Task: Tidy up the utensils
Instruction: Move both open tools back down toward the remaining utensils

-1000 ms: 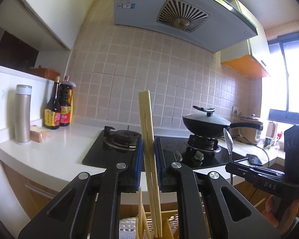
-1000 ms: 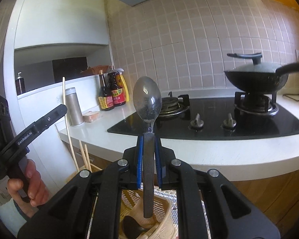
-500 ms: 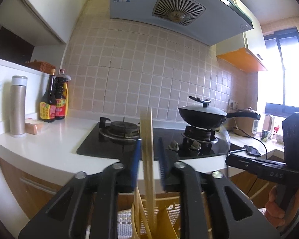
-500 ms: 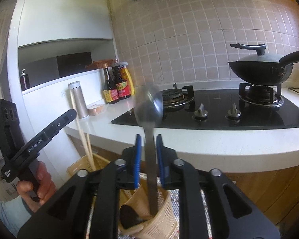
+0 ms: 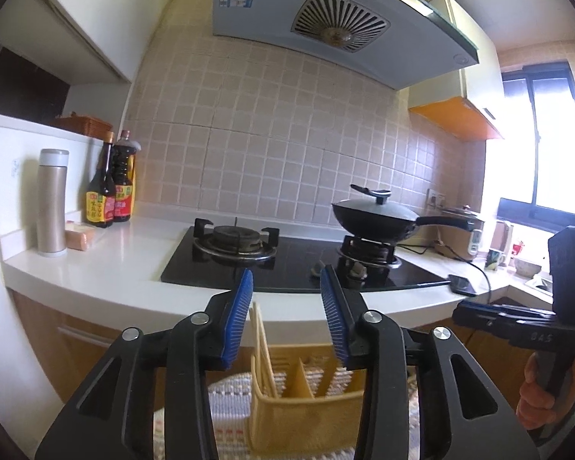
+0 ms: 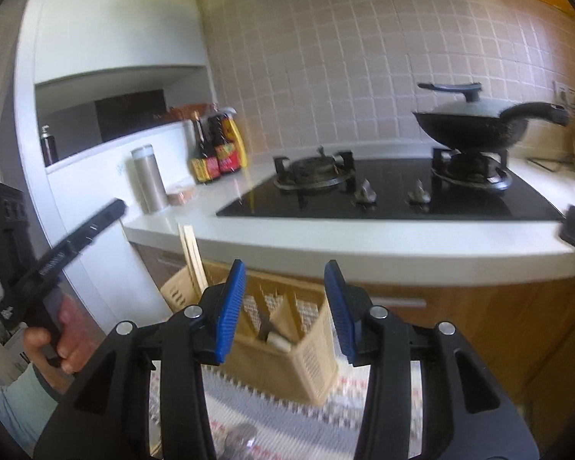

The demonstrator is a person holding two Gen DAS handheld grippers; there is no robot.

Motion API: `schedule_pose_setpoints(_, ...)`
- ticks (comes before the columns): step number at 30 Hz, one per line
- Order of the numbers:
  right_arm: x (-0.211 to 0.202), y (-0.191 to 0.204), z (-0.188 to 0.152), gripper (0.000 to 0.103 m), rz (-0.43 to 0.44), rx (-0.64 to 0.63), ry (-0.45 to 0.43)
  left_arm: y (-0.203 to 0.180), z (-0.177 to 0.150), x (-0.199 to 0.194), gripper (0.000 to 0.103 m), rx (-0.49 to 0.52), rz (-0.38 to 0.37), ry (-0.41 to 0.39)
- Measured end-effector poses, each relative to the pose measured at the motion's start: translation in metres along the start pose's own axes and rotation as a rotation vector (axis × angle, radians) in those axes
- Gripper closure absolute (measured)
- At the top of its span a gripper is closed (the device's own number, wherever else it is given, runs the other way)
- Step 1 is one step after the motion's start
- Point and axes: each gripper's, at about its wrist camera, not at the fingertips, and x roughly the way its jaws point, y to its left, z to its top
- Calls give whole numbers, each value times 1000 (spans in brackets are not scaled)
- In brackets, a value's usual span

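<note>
My left gripper hovers over a yellow slotted utensil holder, jaws opening, nothing pressed between its blue pads. A pair of wooden chopsticks stands free in the holder's left slot, just below the left pad. My right gripper is also above the holder, its jaws opening and bare. A dark spoon handle leans inside a slot beside a pale handle. The chopsticks stick up at the holder's left end. Each gripper shows in the other's view, held by a hand.
The holder stands on a woven mat before a white counter with a black gas hob. A lidded wok, sauce bottles, a steel flask and a phone sit on the counter. Something shiny and blurred lies on the mat.
Both grippers went from shut to open. The chopsticks slid down out of the left pads and the spoon dropped out of the right pads, both into the holder. Both grippers pulled back.
</note>
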Motion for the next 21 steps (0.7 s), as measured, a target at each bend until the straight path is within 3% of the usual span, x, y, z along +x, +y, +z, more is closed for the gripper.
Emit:
schedule_pose_setpoints(5, -20, 10, -8, 63, -53, 49, 128, -8, 2, -35, 59, 12, -28, 67)
schedule_pose_setpoints(8, -24, 14, -19, 63, -115, 81, 238, -9, -6, -47, 52, 14, -44, 148)
schedule_pose_setpoints(13, -15, 14, -58, 63, -195, 150, 473, -8, -39, -54, 52, 30, -34, 373)
schedule_pose_setpoints(18, -18, 14, -108, 63, -195, 238, 568, 6, -90, -52, 54, 7, -41, 644)
schedule_pose_setpoints(21, -24, 17, -136, 63, -214, 276, 583, 15, -126, -50, 56, -27, -58, 800)
